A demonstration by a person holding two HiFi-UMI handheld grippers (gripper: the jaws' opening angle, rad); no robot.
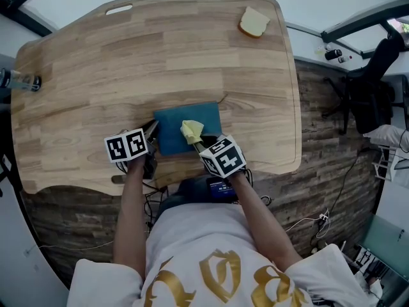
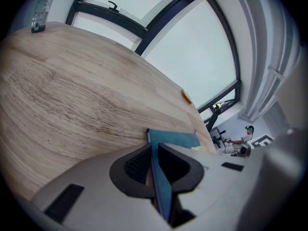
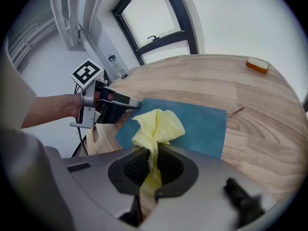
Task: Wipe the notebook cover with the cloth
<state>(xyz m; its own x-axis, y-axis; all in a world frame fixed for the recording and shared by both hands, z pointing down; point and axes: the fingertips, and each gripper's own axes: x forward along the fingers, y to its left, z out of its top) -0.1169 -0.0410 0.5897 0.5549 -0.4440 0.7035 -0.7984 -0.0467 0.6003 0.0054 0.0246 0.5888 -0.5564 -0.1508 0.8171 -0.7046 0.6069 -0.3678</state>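
A teal notebook (image 1: 188,126) lies flat on the wooden table (image 1: 96,75) near its front edge. My left gripper (image 1: 152,133) is shut on the notebook's left edge; in the left gripper view the teal cover (image 2: 161,177) runs edge-on between the jaws. My right gripper (image 1: 198,144) is shut on a crumpled yellow cloth (image 1: 192,131), which rests on the notebook cover. In the right gripper view the cloth (image 3: 159,126) bunches out ahead of the jaws over the notebook (image 3: 202,124), and the left gripper (image 3: 130,102) shows at the notebook's left edge.
A yellow sponge (image 1: 254,22) lies at the table's far right corner. A bottle (image 1: 19,80) sticks in at the left edge. A thin twig-like scrap (image 3: 237,110) lies beside the notebook's right side. An office chair (image 1: 374,82) and cables stand on the floor to the right.
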